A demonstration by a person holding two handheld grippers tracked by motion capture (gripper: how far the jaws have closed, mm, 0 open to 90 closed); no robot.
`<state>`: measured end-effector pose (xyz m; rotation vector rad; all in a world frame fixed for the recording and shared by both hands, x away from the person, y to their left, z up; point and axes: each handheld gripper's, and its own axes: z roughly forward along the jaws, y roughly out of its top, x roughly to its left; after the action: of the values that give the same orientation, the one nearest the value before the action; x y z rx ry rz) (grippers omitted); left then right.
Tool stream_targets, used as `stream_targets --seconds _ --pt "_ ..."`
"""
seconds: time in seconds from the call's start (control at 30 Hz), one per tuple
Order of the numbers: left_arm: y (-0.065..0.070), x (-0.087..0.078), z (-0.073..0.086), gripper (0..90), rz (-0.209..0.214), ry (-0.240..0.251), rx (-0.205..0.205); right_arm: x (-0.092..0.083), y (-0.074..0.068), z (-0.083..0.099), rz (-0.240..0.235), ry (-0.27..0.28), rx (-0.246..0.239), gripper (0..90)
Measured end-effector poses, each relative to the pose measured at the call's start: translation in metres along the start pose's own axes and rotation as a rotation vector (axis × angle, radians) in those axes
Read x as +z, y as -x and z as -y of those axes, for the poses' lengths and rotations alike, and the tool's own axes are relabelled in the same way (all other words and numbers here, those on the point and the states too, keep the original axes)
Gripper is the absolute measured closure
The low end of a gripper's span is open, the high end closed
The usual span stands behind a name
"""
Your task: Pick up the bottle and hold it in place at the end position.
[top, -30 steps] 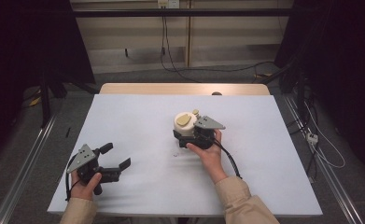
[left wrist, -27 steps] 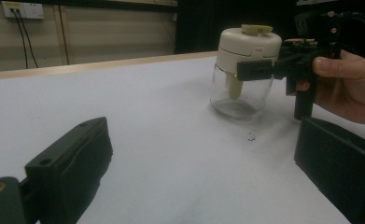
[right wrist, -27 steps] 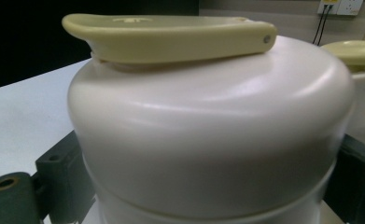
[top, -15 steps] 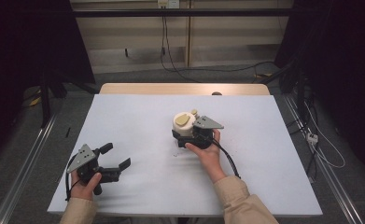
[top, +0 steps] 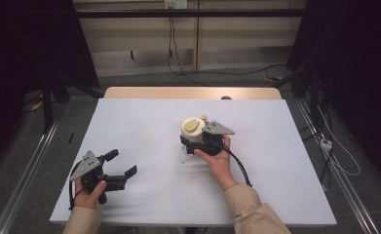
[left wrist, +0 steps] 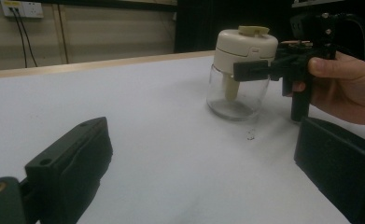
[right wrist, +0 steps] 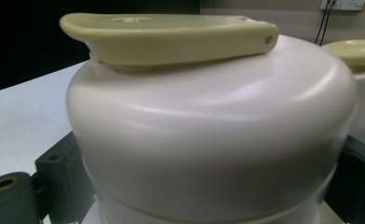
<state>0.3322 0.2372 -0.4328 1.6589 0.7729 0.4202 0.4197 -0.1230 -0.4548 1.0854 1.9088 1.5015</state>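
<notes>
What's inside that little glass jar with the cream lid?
Through the glass jar a cream stem hangs down from the lid; the bottom looks empty. The right tool covers the upper part.

White table top (top: 144,122) at centre, bare wooden strip (top: 188,92) along its far edge. Beyond table: pale panelled wall (top: 144,44), wall socket (top: 174,4) at top, black cables (top: 170,44) hanging down from it (trailing over floor). Black curtains (top: 358,58) left and right of table. Grey floor (top: 85,97) around it; metal rails (top: 22,170) on both sides. Lighting dim, even.
</notes>
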Motion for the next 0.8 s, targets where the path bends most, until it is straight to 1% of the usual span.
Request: stream_targets --seconds 0.33,0.47,0.6,0.73,0.8 --pt "0.0011 0.0001 0.0001 3.7 0.000 0.007 -0.005 -0.0018 -0.0002 0.0009 0.000 -0.012 -0.014 6.3" --pt "0.0019 0.0005 -0.0001 3.7 0.004 0.003 0.005 -0.0023 -0.0008 0.0010 0.003 -0.016 -0.017 6.3" --pt "0.0021 0.0011 0.0000 3.7 0.003 0.004 0.000 -0.0023 -0.0009 0.0010 0.002 -0.016 -0.016 6.3" --pt "0.0034 0.0037 0.0003 3.7 0.009 0.005 -0.006 -0.0023 -0.0008 0.0012 0.002 -0.016 -0.020 6.3" --pt "0.0036 0.0042 0.0001 3.7 0.014 -0.001 0.000 -0.0023 -0.0008 0.0013 0.002 -0.016 -0.020 6.2"
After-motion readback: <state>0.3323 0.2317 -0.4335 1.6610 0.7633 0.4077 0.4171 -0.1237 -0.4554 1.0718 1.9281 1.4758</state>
